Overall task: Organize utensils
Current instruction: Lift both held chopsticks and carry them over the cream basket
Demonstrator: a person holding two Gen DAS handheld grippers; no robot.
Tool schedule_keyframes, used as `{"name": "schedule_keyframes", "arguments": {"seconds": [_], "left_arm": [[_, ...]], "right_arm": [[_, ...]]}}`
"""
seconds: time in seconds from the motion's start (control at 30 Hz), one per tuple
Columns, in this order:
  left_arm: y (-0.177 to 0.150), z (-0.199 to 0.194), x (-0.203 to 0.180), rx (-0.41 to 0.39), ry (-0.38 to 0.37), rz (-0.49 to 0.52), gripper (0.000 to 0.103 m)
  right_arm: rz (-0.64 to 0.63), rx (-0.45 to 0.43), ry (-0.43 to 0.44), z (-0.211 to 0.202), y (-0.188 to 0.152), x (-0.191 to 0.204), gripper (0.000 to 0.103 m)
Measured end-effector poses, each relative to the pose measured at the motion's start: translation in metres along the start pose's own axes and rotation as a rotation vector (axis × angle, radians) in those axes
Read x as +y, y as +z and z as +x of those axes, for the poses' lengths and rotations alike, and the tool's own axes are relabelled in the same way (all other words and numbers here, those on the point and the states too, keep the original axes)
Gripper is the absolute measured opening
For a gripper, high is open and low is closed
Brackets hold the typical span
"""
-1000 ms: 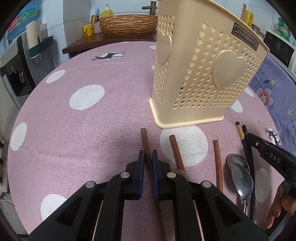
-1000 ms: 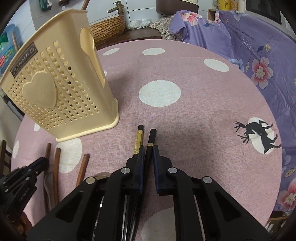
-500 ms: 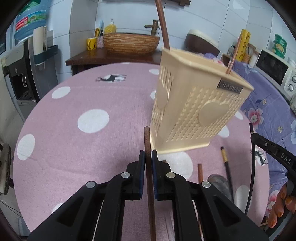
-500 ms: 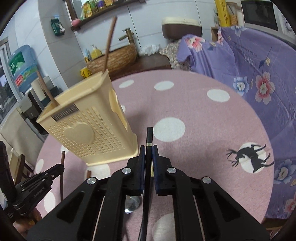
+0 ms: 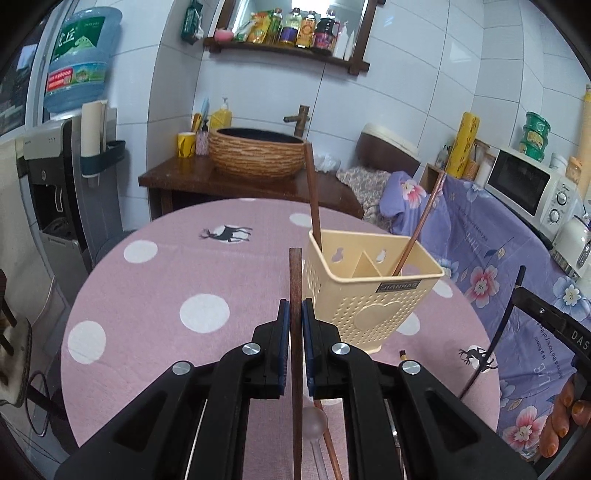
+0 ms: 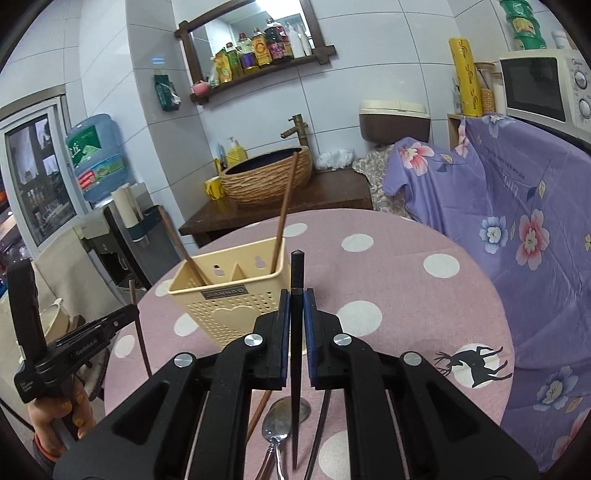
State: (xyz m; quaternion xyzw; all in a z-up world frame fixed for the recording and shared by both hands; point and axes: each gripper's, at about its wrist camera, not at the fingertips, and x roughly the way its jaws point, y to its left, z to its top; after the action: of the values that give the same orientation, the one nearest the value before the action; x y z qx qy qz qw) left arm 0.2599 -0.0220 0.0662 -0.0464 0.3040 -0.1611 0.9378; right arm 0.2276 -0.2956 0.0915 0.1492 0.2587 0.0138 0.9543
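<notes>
Left wrist view: you stood at a round worktop (image 5: 155, 288) covered in pink cloth with white dots and black deer prints, in a white-tiled room. Behind it a woven basin (image 5: 258, 155) with a brass tap sat on a dark wooden counter, under a shelf of bottles (image 5: 291, 29). A water dispenser (image 5: 55, 173) carrying a blue bottle with Chinese characters stood to the left; a white microwave (image 5: 532, 188) sat to the right above a purple floral cloth (image 5: 498, 258).

The cream utensil holder (image 5: 373, 295) stood on the worktop, its small plate reading "JIANHAO", with two brown chopsticks leaning inside.

Your left gripper (image 5: 296, 314) had its jaws pinching a brown chopstick (image 5: 295, 280), held above the worktop just left of the holder. In the right wrist view, your right gripper (image 6: 296, 306) had its jaws pinching a black chopstick (image 6: 296, 273), held just right of the holder. A metal spoon (image 6: 284, 417) and more sticks lay on the cloth below it. The right gripper's side, seen at the left view's edge, showed the letters "DAS".
</notes>
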Motion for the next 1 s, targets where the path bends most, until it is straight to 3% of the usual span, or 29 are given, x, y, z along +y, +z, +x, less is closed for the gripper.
{"name": "schedule_keyframes", "arguments": {"seconds": [1.0], "left_arm": [[0.033,-0.04,0.01,-0.117,-0.001,0.0,0.008]], "right_arm": [[-0.134,-0.019,0.043,-0.024,0.035,0.028,0.008]]}}
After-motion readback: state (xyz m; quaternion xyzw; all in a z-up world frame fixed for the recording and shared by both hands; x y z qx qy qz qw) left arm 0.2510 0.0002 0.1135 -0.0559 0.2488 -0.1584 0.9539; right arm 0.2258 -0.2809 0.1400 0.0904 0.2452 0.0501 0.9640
